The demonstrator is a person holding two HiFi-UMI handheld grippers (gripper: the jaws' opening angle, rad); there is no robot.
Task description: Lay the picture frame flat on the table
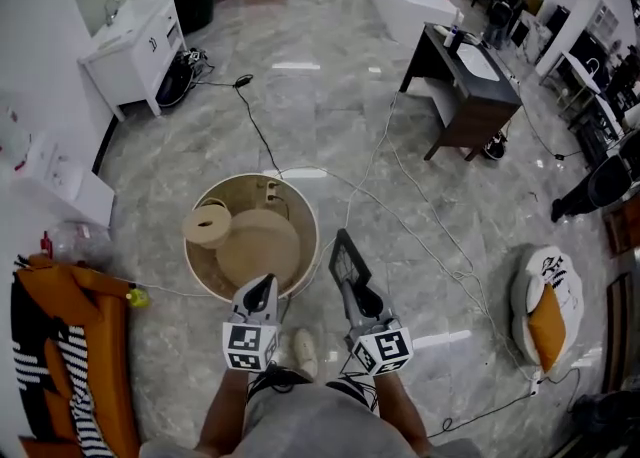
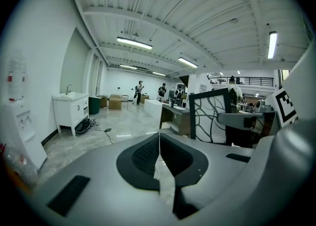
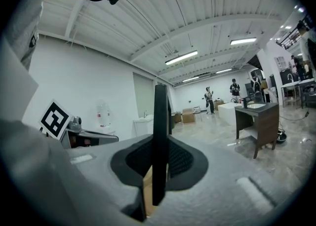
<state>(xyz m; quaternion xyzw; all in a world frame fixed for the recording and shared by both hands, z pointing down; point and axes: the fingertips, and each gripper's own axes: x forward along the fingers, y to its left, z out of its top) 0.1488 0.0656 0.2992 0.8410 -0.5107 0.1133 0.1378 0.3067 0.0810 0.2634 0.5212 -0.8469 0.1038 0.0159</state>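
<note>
Right gripper point(image 1: 362, 298): jaws clamped on the lower end of the picture frame point(image 1: 346, 258).
- Frame position: held in the air on its edge, over the floor just beside the right rim of the round wooden table point(image 1: 196, 271), not touching it.
- Frame axis: the long axis runs out along the jaws, away from the person.

Left gripper point(image 1: 266, 282): jaws pressed together with nothing between them, tips over the table's near rim.

View differences:
- Right gripper view: shows the frame only as a thin dark upright strip, edge-on.
- Left gripper view: shows the frame's face, a white panel with dark branching lines inside a black border.
- Head view: shows the table below with a wooden spool point(image 1: 207, 226) lying on it, which neither gripper view shows.
</note>
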